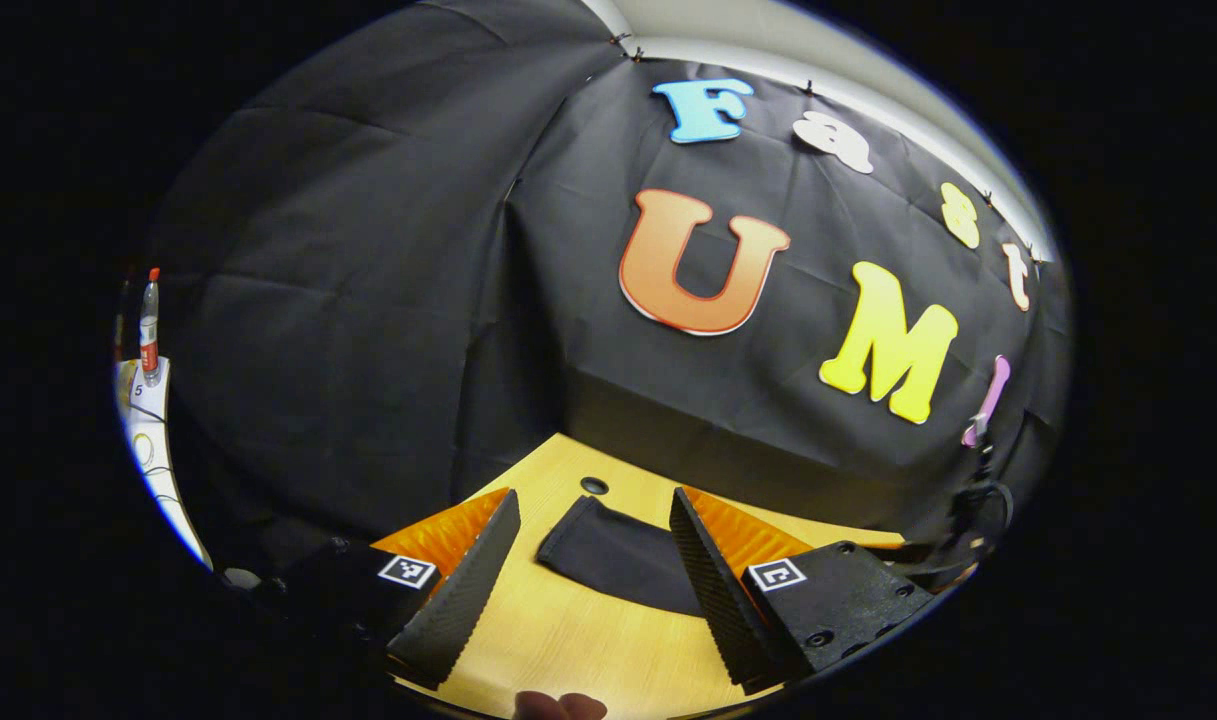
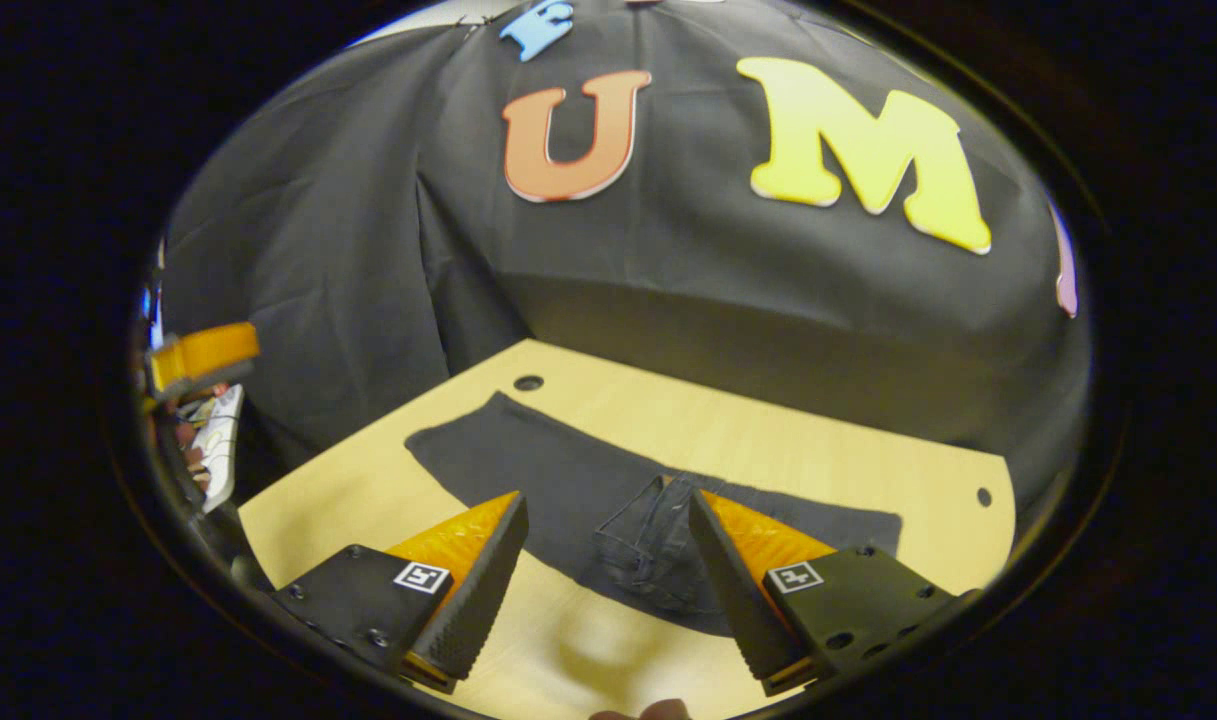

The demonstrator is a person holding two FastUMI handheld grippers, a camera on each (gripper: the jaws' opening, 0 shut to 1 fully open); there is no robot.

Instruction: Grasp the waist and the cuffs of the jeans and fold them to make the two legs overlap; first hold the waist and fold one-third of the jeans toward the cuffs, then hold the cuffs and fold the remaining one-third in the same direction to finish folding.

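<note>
Here, on the pale wooden table [image 2: 828, 440], the jeans [image 2: 568, 470] lie flat and dark, running lengthwise across the board. In the right gripper view we see a back pocket with light stitching, so we judge the waist end lies near that gripper; the far narrow end, toward the table's round hole [image 2: 528, 383], looks like the cuffs.

Left to right: the left gripper [image 1: 593, 575] hangs above the table with its fingers spread wide, nothing between them. Ahead of it lies a rounded end of the jeans [image 1: 618, 555], which we take for the cuff end. The right gripper [image 2: 608, 575] is also spread apart and empty, poised over the pocket area.

Handling, as we judge it: denim is soft but fairly heavy and thick, not fragile, not slippery. It will drape and drag on the wood. We would pinch at the waistband edge and at the cuff hem, where the cloth is doubled and gives the ribbed fingers something firm.

Around: the booth's black cloth wall [image 2: 368, 250] behind; at far left in the left gripper view a bottle with a red cap [image 1: 149, 320] on a white ledge, well apart. Nothing stands on the table in the way of the fold.
</note>
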